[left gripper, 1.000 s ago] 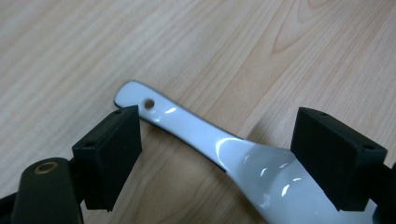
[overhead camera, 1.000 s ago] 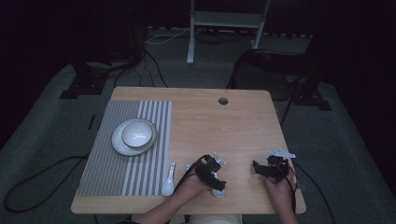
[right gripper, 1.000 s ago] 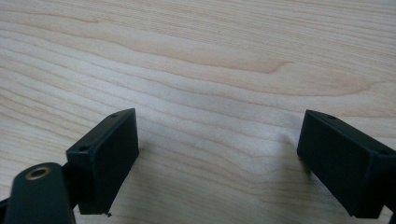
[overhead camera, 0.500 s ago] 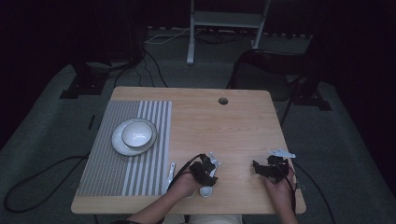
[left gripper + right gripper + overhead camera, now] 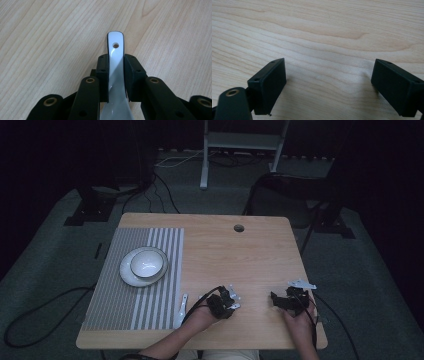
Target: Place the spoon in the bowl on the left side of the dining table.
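Dark room, wooden desk [image 5: 235, 255] lit. Left gripper [image 5: 116, 71] jaws clamped on a white spoon [image 5: 115, 65] by its handle; holed handle tip pokes out past them, bowl end cut off at the frame bottom. Right gripper [image 5: 328, 85] jaws wide apart over bare wood. Bowl [image 5: 147, 263] on plate [image 5: 131, 276] sits on striped mat [image 5: 125, 305], far left. In the high view the spoon is hard to make out.
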The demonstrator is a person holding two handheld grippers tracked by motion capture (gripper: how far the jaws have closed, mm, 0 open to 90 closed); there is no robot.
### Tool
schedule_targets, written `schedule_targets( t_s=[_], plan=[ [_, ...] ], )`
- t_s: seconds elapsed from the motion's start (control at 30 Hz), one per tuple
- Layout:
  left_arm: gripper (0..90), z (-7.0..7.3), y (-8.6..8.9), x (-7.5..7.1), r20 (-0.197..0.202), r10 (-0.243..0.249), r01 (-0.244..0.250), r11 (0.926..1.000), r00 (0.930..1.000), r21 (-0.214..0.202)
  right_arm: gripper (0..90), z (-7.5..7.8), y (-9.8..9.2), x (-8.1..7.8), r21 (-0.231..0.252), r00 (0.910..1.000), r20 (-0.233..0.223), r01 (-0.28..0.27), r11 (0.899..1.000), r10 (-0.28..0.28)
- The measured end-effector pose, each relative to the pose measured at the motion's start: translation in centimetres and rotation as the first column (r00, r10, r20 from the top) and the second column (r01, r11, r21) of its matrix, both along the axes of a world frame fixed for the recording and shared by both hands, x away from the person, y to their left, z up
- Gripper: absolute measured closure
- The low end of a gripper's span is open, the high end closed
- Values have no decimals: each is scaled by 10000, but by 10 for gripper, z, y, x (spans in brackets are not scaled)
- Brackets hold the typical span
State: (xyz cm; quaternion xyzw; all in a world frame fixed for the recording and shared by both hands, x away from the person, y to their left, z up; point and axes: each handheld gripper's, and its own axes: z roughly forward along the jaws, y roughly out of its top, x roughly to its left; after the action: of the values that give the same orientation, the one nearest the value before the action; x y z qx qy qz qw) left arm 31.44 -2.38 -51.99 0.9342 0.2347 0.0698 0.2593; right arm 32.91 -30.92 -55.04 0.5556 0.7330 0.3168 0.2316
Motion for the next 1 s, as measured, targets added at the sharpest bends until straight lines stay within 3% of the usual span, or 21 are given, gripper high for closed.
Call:
schedule_targets(
  t_s=[0.4, 1.0],
  plan=[
    [755, 2, 0, -3, 54, -89, 90, 9998, 9999, -186, 120, 0, 0, 0, 0, 10000, -3, 0, 10000, 0],
    [755, 25, 13, -4, 336, 126, -94, 9958, 9994, -914, 119, 0, 0, 0, 1, 10000, -2, 2, 10000, -2]
  ],
)
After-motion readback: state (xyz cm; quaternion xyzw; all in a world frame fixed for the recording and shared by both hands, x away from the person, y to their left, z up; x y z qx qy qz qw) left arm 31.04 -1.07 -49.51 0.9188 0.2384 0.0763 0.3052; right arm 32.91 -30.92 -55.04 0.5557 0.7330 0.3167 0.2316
